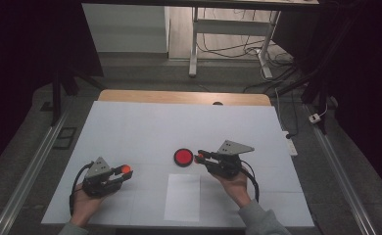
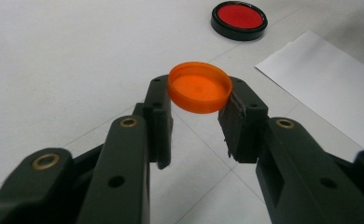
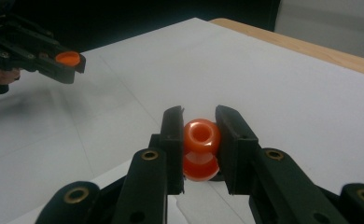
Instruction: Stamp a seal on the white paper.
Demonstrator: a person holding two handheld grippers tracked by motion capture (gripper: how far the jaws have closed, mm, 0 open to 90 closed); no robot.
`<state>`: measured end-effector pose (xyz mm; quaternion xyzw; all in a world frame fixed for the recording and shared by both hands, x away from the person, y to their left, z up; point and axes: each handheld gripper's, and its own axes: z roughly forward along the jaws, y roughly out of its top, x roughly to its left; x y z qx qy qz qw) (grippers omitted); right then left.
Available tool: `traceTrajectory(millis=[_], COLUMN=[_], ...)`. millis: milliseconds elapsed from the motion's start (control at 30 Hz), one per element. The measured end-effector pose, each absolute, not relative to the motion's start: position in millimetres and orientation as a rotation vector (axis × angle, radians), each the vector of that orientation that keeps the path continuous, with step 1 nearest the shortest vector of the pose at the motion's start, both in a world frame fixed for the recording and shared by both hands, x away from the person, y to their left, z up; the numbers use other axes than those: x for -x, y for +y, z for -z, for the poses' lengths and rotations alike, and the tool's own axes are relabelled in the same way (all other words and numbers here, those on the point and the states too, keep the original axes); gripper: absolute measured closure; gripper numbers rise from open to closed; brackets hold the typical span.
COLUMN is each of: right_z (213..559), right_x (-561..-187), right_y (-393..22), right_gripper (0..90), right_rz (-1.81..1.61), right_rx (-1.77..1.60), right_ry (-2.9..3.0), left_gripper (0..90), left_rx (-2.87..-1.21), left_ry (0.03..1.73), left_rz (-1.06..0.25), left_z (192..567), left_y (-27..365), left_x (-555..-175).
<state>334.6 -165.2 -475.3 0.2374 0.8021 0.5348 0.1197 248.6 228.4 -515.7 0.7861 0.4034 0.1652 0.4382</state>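
My left gripper is shut on an orange cap, which sits flat between its jaw tips just above the white table. From above, this left gripper sits near the table's front left with the orange cap at its tip. The right gripper is shut on a small orange bottle whose open neck faces up. In the high view the right gripper sits at centre right, right beside a black lid with a red disc. The left gripper with its cap also appears far off in the right gripper view.
A white sheet of paper lies near the front edge between the hands. The white mat covers the wooden table. The red disc lid lies beyond the left gripper, with the paper to its right. Desk legs and cables stand behind the table.
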Motion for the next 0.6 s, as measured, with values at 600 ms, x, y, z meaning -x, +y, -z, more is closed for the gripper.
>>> traceTrajectory(millis=[600], right_z=[480.0], right_x=[-325.2], right_y=[-158.7], right_gripper=[72.5], right_rz=[-1.549], right_rx=[-0.663], right_ry=[2.382], left_gripper=[64.6], left_rx=[-1.959], left_ry=[1.003], left_rz=[-0.417], left_z=[515.5], left_y=[227.0], left_x=[-247.5])
